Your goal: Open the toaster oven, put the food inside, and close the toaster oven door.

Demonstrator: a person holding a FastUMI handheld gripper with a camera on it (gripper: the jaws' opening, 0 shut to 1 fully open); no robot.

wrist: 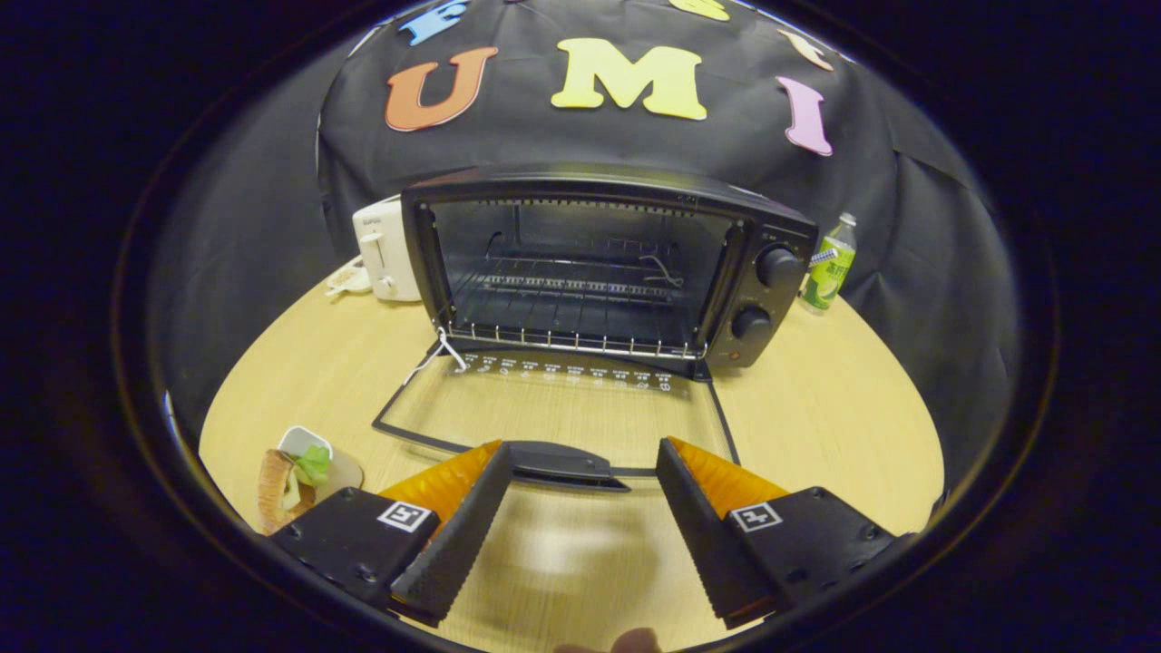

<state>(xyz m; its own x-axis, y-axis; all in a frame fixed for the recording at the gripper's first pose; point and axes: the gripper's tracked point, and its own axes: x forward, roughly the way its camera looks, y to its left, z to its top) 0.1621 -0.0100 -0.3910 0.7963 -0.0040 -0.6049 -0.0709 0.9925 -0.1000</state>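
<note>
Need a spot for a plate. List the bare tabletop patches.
Bare table lies right of the open toaster oven door, below the green bottle. More lies left of the door, between white toaster and food. The open hand-held gripper crowds the door handle.

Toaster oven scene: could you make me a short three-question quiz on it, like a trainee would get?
1. True or false: the toaster oven door is folded down open.
2. Where is the food?
A. on the oven rack
B. on the table, beside the left finger
C. between the fingers
3. Fill in: the tool fingers are ____, holding nothing, with the door handle just ahead of them.

Key:
1. True; the rack inside is bare.
2. B.
3. Open.
</note>
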